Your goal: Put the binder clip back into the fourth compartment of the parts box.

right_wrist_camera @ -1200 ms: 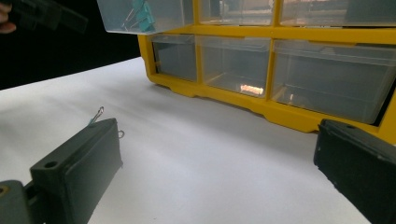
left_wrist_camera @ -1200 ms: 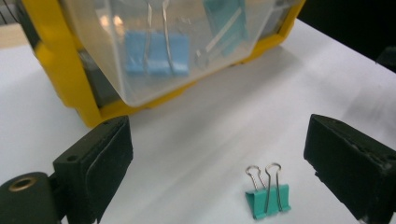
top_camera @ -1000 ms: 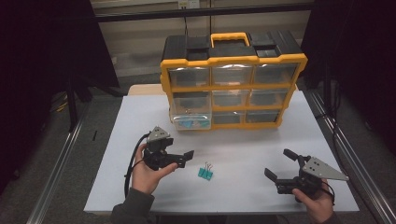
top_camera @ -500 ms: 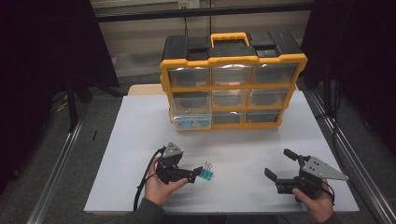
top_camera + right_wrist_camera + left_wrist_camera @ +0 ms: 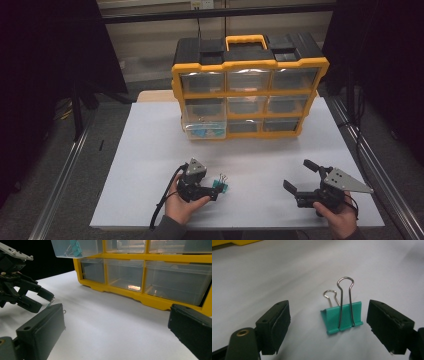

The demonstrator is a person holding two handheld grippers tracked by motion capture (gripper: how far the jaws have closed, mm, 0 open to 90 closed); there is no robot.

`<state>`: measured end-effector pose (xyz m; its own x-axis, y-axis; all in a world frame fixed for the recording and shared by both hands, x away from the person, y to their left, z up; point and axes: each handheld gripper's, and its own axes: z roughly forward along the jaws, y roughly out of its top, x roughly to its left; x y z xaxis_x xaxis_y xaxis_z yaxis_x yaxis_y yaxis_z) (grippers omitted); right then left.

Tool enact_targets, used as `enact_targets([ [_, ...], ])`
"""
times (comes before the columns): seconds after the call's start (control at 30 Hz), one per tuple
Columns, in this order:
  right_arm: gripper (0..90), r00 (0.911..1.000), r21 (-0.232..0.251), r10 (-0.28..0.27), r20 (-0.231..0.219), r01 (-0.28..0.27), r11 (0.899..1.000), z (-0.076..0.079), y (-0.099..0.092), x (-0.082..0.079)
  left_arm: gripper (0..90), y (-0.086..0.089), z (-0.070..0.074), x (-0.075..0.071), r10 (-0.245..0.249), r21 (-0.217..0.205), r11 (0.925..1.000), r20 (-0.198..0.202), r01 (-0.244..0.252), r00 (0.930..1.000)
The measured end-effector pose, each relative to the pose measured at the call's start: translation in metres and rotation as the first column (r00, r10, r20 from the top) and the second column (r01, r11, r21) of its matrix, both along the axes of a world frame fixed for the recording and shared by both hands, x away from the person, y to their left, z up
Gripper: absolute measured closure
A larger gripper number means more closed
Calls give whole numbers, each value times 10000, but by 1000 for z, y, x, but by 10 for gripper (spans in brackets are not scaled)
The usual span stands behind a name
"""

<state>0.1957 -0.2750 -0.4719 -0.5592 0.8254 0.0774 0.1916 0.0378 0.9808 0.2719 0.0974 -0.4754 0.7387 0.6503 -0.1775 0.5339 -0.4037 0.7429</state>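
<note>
- White worktop (image 5: 150, 150) under dim light, dark room all round; a yellow drawer cabinet (image 5: 250, 95) stands at the far side, and its lower-left drawer (image 5: 205, 127) is pulled out with teal clips inside.
- My target, a teal binder clip (image 5: 343, 317), sits on the worktop in front of the cabinet, well apart from it, with its two wire handles pointing up.
- My left gripper (image 5: 220, 187) is down at the clip; its jaws have just been closing and now stand half open on either side of it, pads not yet touching.
- My right gripper (image 5: 300, 177) waits wide open and empty near the worktop's right front.
- I judge the clip light, stiff and springy: painted steel, smooth, likely to skid or tip if I nudge one side first.
- Best hold, I think, is across the flat teal body, low down, rather than the thin wire loops, which could swivel.
</note>
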Motion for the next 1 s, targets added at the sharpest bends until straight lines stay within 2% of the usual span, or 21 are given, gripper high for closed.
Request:
enact_targets([
  [0.03,3,10000,-5,45,-3,-45,10000,0,0,0,198,-2,0,0,10,-26,10000,-124,-10,9999],
  [0.23,3,10000,2,36,-5,-36,10000,0,0,0,266,-12,-3,-2,-300,16,9995,-29,300,9995],
  [0.33,3,10000,-3,46,3,-46,10000,0,0,1,283,-16,-4,-3,-244,305,9992,-29,245,9997],
  [0.4,3,10000,-34,72,-25,-72,10000,0,0,0,276,-20,-6,-4,-271,145,9995,90,270,9996],
  [0.43,3,10000,-21,74,-26,-74,10000,0,0,0,278,-20,-6,-4,-338,361,9988,59,336,9994],
  [0.5,3,10000,22,48,20,-48,10000,0,0,1,295,-22,-7,-5,-368,254,9990,-21,369,9993],
  [0.53,3,10000,18,54,14,-54,10000,0,0,1,300,-22,-6,-6,-355,505,9981,79,351,9993],
  [0.63,3,10000,-5,48,8,-48,10000,0,0,1,329,-23,-7,-7,-339,651,9974,250,323,9991],
  [0.77,3,10000,-29,66,-6,-66,10000,0,0,1,424,-21,-5,-9,-348,928,9952,417,308,9985],
  [0.8,3,10000,-27,76,-4,-76,10000,0,0,1,456,-22,-5,-10,-253,821,9964,319,226,9992],
  [0.9,3,10000,-62,85,22,-85,9999,0,1,1,473,-21,-5,-9,-325,760,9966,242,306,9992],
  [1.0,3,9999,-39,89,86,-89,10000,0,1,1,498,-17,-2,-7,-377,750,9965,-13,376,9993],
])
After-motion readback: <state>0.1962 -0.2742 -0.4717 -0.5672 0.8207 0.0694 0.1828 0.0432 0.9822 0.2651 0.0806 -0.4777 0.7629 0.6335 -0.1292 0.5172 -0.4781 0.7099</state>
